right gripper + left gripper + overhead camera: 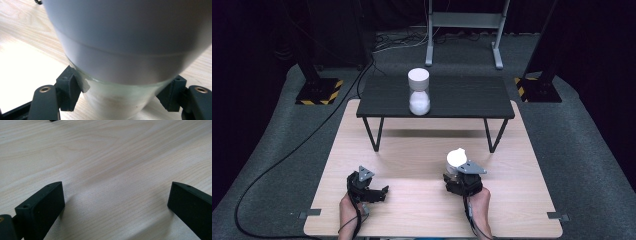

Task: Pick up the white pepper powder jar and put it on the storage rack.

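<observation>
A white-topped container (pixel 456 158) with a narrower clear lower part is at the front right of the light wood table (pixel 412 210). My right gripper (pixel 455 172) is shut on it. In the right gripper view the jaws press both sides of the container's (pixel 125 37) clear lower body, with the right gripper (pixel 125 93) just under the wide pale top. A second, hourglass-shaped white container (pixel 419 92) stands upright on a low black shelf (pixel 462 97) at the table's far side. My left gripper (pixel 379 192) rests at the front left, open; in its own view the left gripper (pixel 116 195) holds nothing over bare wood.
The black shelf stands on thin angled legs (pixel 374 134), leaving a gap beneath it. Behind the table are black stands with hazard-striped bases (pixel 318 91) and a grey metal frame (pixel 464 25). A black cable (pixel 287 155) runs over the grey floor at the left.
</observation>
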Available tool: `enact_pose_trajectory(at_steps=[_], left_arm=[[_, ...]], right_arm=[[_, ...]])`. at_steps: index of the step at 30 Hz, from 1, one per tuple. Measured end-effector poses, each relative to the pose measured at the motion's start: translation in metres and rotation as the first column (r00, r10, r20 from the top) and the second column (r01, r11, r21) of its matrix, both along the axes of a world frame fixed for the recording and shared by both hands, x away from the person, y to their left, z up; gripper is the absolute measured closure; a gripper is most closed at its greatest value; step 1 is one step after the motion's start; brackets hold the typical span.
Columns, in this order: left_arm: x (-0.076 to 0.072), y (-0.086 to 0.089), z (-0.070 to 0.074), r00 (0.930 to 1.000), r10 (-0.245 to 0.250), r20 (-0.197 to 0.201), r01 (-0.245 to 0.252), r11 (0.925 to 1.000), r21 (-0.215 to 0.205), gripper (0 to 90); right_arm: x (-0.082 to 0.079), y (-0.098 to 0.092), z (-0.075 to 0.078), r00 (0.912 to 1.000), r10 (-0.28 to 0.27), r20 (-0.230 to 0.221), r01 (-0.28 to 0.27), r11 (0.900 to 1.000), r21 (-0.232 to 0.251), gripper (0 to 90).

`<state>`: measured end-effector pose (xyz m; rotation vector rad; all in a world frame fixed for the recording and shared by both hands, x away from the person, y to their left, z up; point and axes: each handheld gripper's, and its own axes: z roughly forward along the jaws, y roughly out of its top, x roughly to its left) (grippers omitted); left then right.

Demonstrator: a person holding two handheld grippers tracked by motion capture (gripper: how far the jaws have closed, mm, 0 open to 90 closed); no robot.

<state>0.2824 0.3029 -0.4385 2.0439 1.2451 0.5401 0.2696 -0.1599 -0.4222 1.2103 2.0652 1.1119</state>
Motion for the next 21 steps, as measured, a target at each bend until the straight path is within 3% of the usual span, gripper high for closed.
enact_pose_trajectory(at_steps=[21], left_arm=[[0.000, 0.000, 0.000, 1.0000, 0.000, 0.002, 0.000, 1.0000, 0.002, 0.5]], right_arm=[[0.004, -0.014, 0.021, 0.9990, -0.031, 0.032, 0.031, 1.000, -0.002, 30.3]])
